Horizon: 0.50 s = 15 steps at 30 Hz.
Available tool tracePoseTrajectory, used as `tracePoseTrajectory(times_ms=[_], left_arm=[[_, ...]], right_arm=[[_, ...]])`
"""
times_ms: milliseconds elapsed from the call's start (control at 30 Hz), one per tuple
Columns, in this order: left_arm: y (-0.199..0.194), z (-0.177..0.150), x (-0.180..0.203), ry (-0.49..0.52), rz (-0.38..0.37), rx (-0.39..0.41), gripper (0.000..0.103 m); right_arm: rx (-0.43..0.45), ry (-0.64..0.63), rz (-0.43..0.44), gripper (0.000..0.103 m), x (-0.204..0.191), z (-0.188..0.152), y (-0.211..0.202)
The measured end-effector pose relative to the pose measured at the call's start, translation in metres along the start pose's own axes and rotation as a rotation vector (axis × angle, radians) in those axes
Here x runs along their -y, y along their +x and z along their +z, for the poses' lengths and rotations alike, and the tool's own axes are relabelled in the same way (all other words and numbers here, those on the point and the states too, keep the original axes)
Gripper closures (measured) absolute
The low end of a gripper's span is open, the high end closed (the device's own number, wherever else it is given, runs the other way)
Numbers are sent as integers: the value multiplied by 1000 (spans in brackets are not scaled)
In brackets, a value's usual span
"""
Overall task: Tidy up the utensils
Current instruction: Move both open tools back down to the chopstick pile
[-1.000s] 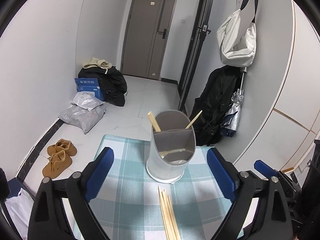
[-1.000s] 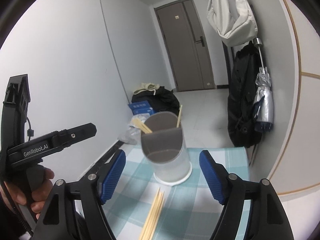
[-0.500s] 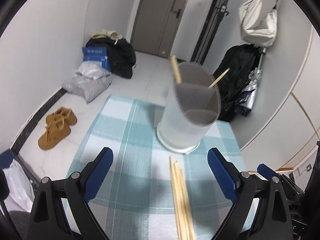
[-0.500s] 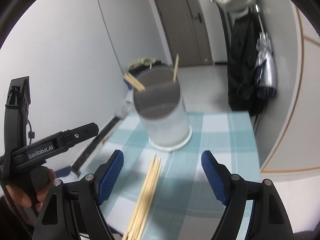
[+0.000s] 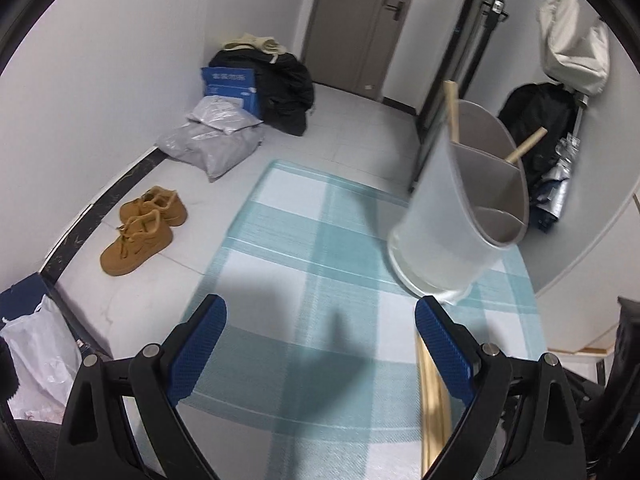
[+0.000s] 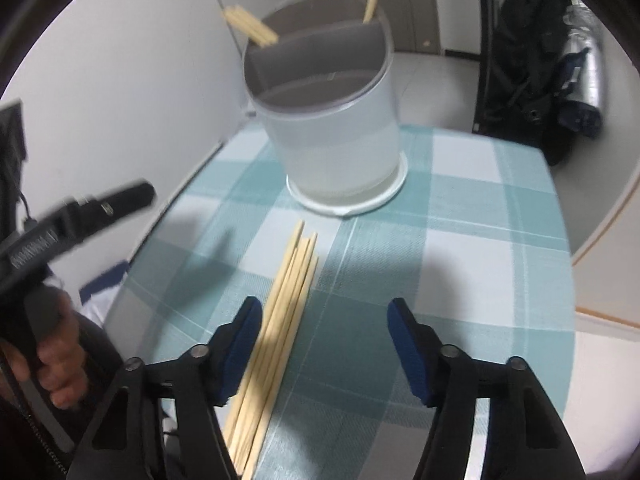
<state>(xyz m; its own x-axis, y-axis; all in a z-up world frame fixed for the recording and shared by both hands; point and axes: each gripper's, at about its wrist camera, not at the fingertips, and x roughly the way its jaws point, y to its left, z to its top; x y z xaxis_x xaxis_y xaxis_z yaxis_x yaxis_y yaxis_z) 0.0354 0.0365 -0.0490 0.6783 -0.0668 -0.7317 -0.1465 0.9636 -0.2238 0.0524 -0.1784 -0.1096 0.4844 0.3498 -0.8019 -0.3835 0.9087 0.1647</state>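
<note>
Hovering right gripper (image 6: pixel 323 344), unreadable branding.

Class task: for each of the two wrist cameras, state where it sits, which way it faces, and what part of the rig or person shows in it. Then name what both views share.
Left wrist: on the left gripper, facing down across the checked cloth toward the floor and shoes; its blue fingers show.
Right wrist: on the right gripper, facing the loose chopsticks; its fingers and the person's left hand show.
Shared: utensil holder, chopsticks, cloth.
</note>
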Motion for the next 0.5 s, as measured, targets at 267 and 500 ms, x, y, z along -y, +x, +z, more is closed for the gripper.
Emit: tracePoseTrajectory(times_ms=[267, 500], left_arm=[[12, 3, -12, -27, 60, -59, 10], [15, 5, -15, -48, 41, -78, 10]], right_arm=[[-97, -20, -34, 62, -9, 9, 33], [-140, -57, -128, 67, -16, 9, 42]])
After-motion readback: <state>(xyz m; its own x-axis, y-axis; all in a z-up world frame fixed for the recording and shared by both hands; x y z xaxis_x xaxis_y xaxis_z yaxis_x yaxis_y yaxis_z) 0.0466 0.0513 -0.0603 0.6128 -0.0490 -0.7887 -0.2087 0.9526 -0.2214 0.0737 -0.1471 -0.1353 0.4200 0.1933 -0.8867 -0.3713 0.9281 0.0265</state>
